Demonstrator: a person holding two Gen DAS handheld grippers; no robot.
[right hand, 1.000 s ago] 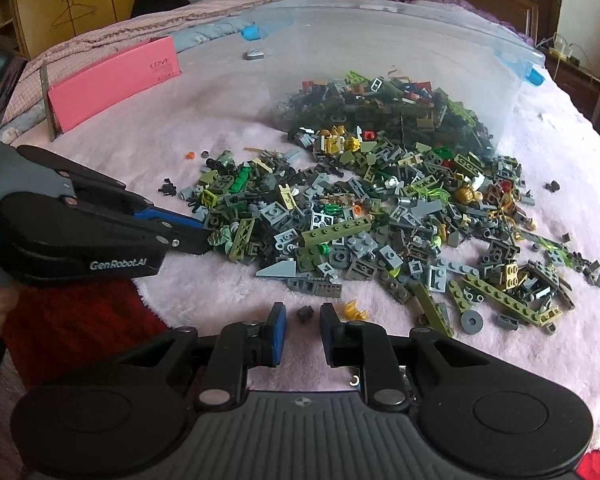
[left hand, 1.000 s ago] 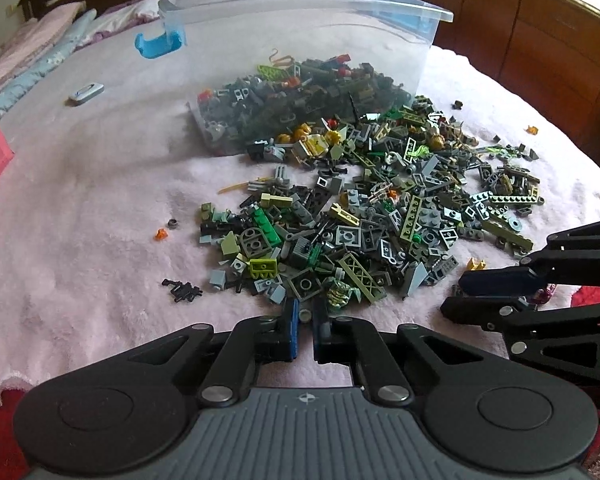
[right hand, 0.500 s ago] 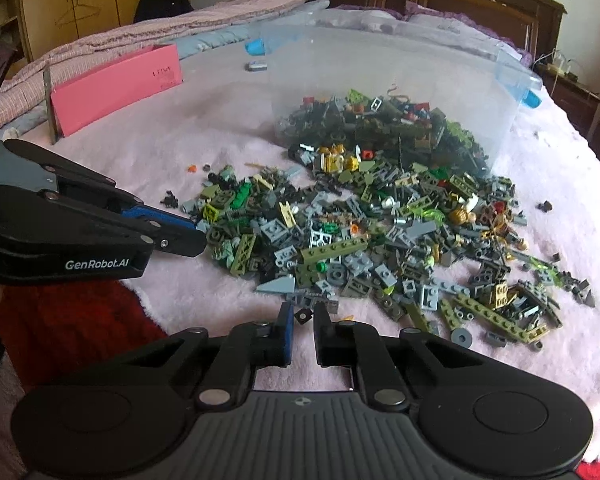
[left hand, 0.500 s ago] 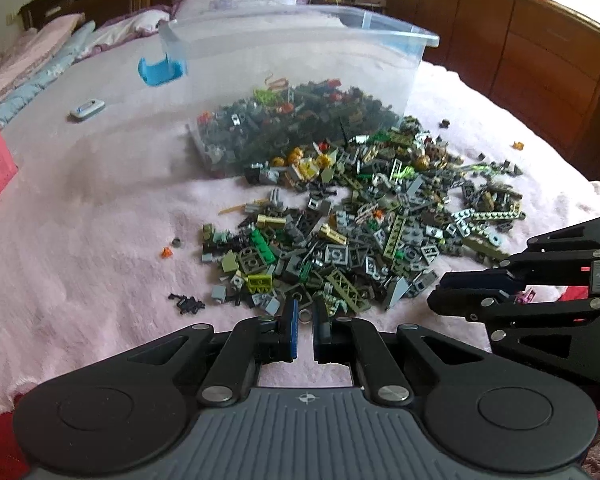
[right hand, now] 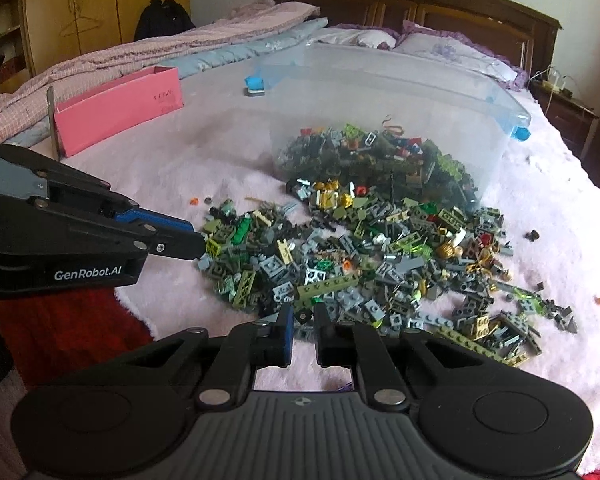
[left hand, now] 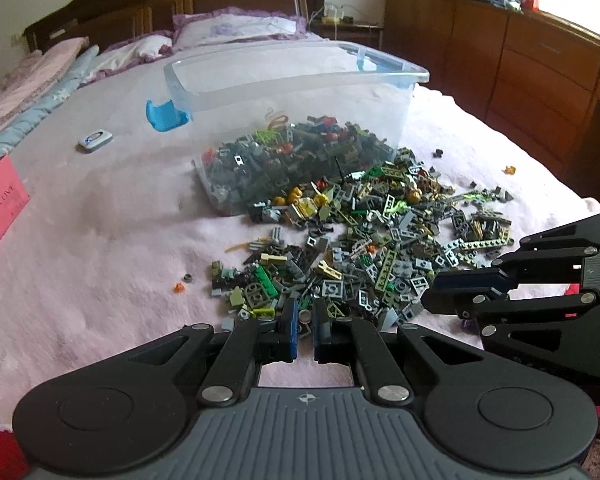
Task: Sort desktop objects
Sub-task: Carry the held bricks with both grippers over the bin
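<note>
Bed point(left hand: 80, 220) under a pink blanket, carrying one clear bin point(left hand: 300, 76) tipped on its side, with two blue latches. Bricks point(left hand: 360, 240), too many to count, spill from its mouth toward me. Only the left view shows the wooden dresser point(left hand: 540, 72) and one small white device point(left hand: 95, 139). Only the right view shows the yellow wardrobe point(right hand: 100, 4) and the whole of the one pink box point(right hand: 120, 112), which the left view cuts at its edge.

Both my tools tilt downward over the pile's near edge, side by side. My left fingers point(left hand: 290, 320) are clamped on one small round grey piece point(left hand: 306, 316). My right fingers point(right hand: 286, 328) are clamped on one small dark piece point(right hand: 302, 316), held just above the bricks.
</note>
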